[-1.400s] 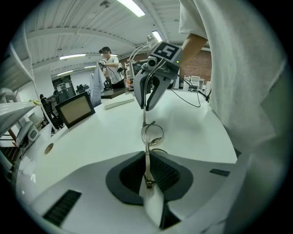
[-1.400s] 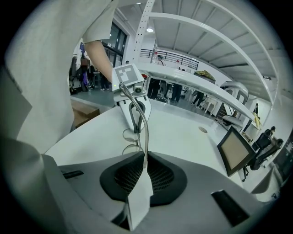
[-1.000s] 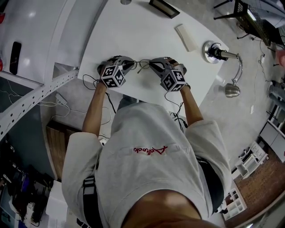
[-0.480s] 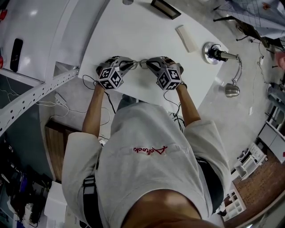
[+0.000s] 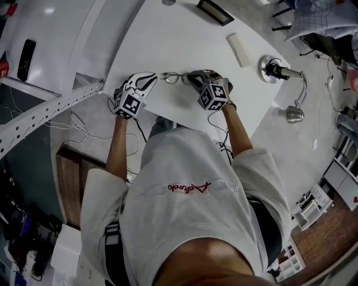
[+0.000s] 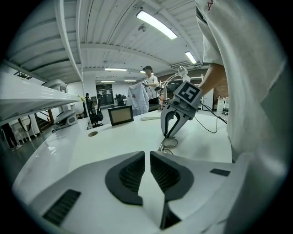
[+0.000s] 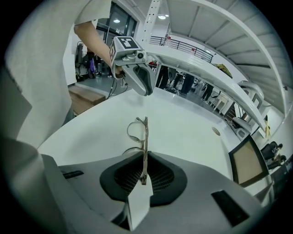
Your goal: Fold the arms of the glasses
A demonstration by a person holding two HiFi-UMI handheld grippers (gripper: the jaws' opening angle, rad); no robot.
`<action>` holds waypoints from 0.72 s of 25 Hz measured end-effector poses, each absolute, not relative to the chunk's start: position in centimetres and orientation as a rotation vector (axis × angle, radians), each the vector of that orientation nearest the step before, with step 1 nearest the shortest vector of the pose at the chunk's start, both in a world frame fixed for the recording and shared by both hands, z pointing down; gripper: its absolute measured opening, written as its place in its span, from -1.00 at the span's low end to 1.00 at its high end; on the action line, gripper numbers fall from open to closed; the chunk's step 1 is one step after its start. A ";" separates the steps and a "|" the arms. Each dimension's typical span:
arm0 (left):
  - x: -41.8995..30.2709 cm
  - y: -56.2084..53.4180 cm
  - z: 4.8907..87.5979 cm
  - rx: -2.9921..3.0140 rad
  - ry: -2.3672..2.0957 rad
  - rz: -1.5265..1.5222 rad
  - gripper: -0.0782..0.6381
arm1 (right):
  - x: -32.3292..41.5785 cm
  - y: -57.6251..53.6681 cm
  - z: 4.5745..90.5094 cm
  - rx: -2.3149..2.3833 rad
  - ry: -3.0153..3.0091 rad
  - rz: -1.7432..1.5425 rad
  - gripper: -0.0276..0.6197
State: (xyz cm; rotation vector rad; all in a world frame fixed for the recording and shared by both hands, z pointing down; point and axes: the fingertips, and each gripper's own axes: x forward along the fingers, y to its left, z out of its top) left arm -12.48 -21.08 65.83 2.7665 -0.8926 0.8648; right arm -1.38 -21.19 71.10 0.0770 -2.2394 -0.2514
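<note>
Thin wire-framed glasses [image 5: 174, 77] are held just above the white table [image 5: 168, 44], the frame standing on edge in the right gripper view. My right gripper [image 5: 193, 77] is shut on the glasses [image 7: 136, 131] at one end of the frame, with the thin metal running between its pads [image 7: 158, 173]. My left gripper [image 5: 149, 79] hangs to the left of the glasses, apart from them. Its jaws have just been opening and stand a narrow gap apart with nothing between them [image 6: 147, 157]. In the left gripper view, the right gripper [image 6: 170, 132] touches down on the glasses [image 6: 167, 143].
A desk lamp [image 5: 278, 70] stands at the table's right end and a flat white block [image 5: 239, 49] lies left of it. A dark-framed screen [image 5: 215, 11] stands at the far edge. The table's near edge runs just under both grippers. A person stands far off [image 6: 147, 75].
My left gripper has come off the glasses and drawn away to the left and up. The right gripper keeps its hold, and the glasses now stick out to its left.
</note>
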 end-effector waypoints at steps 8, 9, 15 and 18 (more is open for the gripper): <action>-10.6 -21.2 64.5 2.760 -0.936 0.728 -0.61 | -1.2 -21.9 71.0 0.127 -2.219 -0.280 -0.76; -10.5 -21.2 64.3 2.762 -0.934 0.724 -0.61 | -1.1 -21.9 70.8 0.135 -2.217 -0.283 -0.76; -10.0 -21.4 63.3 2.791 -0.945 0.716 -0.61 | -1.1 -22.2 69.3 0.192 -2.222 -0.284 -0.67; -9.7 -21.2 62.5 2.805 -0.963 0.707 -0.61 | -0.9 -22.0 68.2 0.226 -2.214 -0.310 -0.67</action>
